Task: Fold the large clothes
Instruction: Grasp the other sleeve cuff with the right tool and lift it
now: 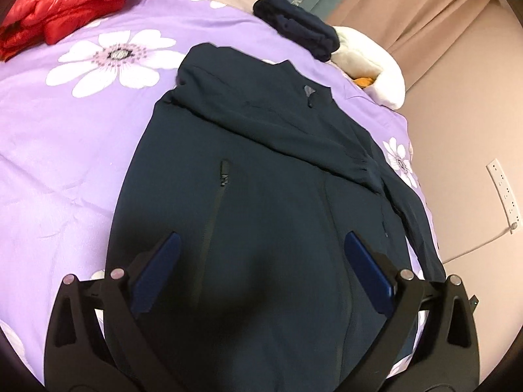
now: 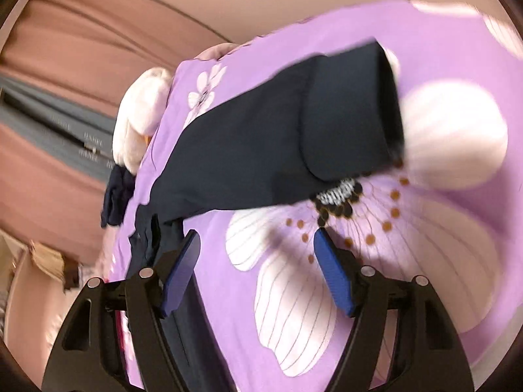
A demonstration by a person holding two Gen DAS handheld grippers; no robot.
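Observation:
A dark navy jacket (image 1: 261,179) lies flat on the purple flowered bedspread (image 1: 65,137), one sleeve folded across its chest. My left gripper (image 1: 261,238) is open just above the jacket's lower part, holding nothing. In the right wrist view the jacket's other sleeve (image 2: 294,130) stretches out over the bedspread (image 2: 425,261), cuff at the right. My right gripper (image 2: 256,238) is open and empty above the bedspread, just below that sleeve. This view is blurred.
A red puffer jacket (image 1: 65,9) lies at the far left of the bed. A folded dark garment (image 1: 300,29) and a white plush toy (image 1: 369,62) sit at the far edge. Pink curtains hang behind. A wall socket (image 1: 503,192) is on the right.

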